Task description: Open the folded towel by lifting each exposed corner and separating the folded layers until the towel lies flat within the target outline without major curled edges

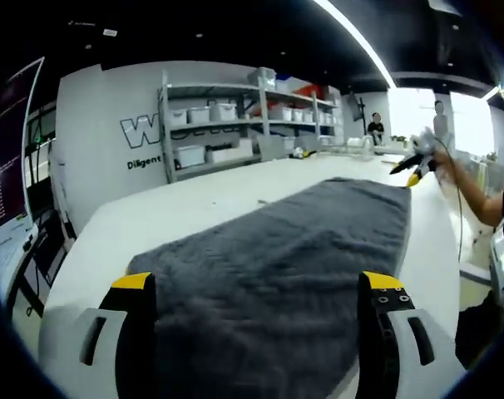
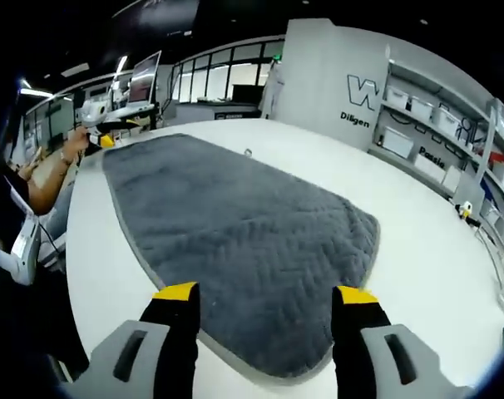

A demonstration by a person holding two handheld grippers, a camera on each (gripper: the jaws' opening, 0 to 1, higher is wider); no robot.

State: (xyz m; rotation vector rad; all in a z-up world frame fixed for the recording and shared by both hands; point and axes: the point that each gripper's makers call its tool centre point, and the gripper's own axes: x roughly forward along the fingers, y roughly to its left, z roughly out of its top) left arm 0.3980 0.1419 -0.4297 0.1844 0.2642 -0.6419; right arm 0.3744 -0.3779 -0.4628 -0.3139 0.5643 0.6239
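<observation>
Both tongs stand released, jaws wide apart with nothing between them. In the left gripper view the left tongs (image 1: 260,287) rise from the bottom edge, their yellow-tipped jaws standing over the near end of the grey towel (image 1: 294,249). In the right gripper view the right tongs (image 2: 267,295) stand the same way over the rounded near end of the towel (image 2: 235,224), which looks from here like its opposite end.

Spread out on the white desk (image 1: 194,208), the towel lies as one long grey quilted sheet, running away from each camera toward the far end. Its paler border shows along the edge in the right gripper view, and the surface looks mostly flat, with only soft ripples. Bare desk (image 2: 418,258) lies on both sides of it.

Beyond the far end of the towel, the right tongs (image 1: 414,169) appear in the left gripper view, held by a hand (image 1: 447,166) above the desk edge. Likewise the left tongs (image 2: 111,133) and a hand (image 2: 73,145) show past the far end in the right gripper view; whether those jaws stand apart cannot be told at that distance.

Farther back stand metal shelves (image 1: 235,116) with white bins against a grey wall (image 1: 102,141) bearing lettering.
</observation>
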